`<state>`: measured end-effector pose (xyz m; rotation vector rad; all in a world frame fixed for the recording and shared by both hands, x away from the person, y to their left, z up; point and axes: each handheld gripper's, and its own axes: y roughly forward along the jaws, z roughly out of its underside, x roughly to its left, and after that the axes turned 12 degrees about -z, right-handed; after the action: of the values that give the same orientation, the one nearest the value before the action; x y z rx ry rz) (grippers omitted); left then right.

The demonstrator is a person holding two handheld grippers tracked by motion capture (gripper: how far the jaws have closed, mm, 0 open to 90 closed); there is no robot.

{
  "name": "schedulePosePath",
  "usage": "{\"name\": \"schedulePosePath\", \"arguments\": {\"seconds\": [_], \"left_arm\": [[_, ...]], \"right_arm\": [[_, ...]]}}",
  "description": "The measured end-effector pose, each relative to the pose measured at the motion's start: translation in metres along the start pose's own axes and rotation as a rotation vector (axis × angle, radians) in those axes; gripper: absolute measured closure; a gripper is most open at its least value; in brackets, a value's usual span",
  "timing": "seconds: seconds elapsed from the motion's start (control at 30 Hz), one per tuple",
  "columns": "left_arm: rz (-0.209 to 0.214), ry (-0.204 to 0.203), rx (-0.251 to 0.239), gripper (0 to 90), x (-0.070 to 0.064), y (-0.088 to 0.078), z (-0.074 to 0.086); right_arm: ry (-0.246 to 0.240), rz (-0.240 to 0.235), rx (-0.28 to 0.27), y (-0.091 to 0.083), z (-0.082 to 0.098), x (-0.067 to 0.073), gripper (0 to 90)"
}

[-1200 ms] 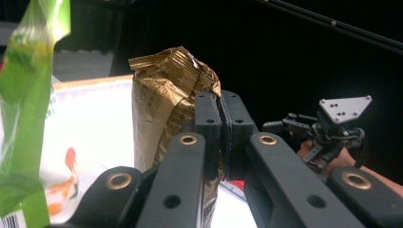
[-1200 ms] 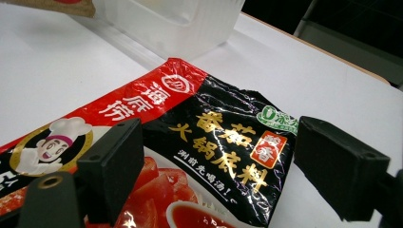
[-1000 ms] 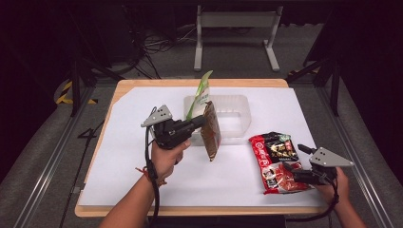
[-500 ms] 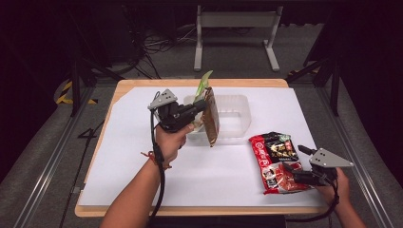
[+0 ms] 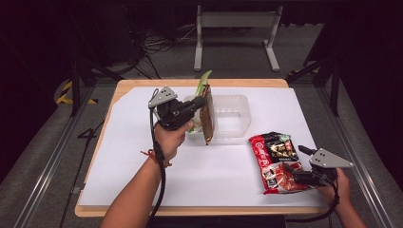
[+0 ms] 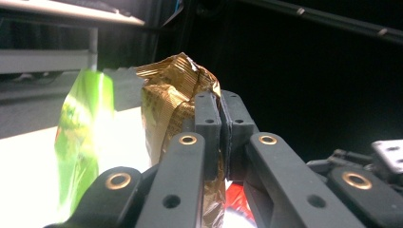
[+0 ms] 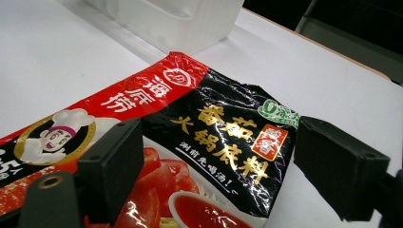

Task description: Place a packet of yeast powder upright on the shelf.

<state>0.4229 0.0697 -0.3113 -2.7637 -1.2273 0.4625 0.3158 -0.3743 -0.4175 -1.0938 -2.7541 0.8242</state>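
Observation:
My left gripper (image 5: 201,102) is shut on the top edge of a gold-brown foil packet (image 5: 208,118), which hangs upright at the left end of a clear plastic tub (image 5: 234,117). In the left gripper view the jaws (image 6: 221,118) meet on the crinkled gold packet (image 6: 165,95). A green packet (image 5: 202,81) stands just behind it, blurred green (image 6: 80,137) in that view. My right gripper (image 5: 294,164) rests open at the front right over a red and black soup-base packet (image 5: 274,159). Its jaws (image 7: 218,166) stand wide apart over that packet (image 7: 199,128), which lies flat.
White paper covers the wooden table (image 5: 142,156). The clear tub (image 7: 190,19) lies beyond the soup packet. Dark floor, cables and a metal stand (image 5: 235,33) lie past the table's far edge. A person's forearms come in from the bottom.
My left gripper has carried the gold-brown packet up and away from the person, closer to the tub's left end. The right gripper has stayed still.

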Motion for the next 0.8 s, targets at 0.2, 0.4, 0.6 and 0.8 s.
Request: {"name": "schedulePosePath", "arguments": {"seconds": [0.2,0.4,0.6,0.8], "left_arm": [[-0.092,0.056,0.011,87.3,0.000,0.021,0.000],[-0.154,0.071,0.030,87.3,0.002,0.047,-0.007],[-0.215,0.054,0.015,87.3,0.009,0.069,-0.014],[-0.240,0.056,0.024,87.1,0.011,0.080,-0.010]], "right_arm": [[0.004,0.001,0.000,0.000,0.001,0.000,17.9],[0.008,-0.001,0.000,0.000,0.001,-0.001,17.9],[-0.002,0.000,-0.003,0.000,0.001,0.000,17.9],[-0.002,-0.004,-0.004,-0.001,0.001,0.000,18.0]]}}
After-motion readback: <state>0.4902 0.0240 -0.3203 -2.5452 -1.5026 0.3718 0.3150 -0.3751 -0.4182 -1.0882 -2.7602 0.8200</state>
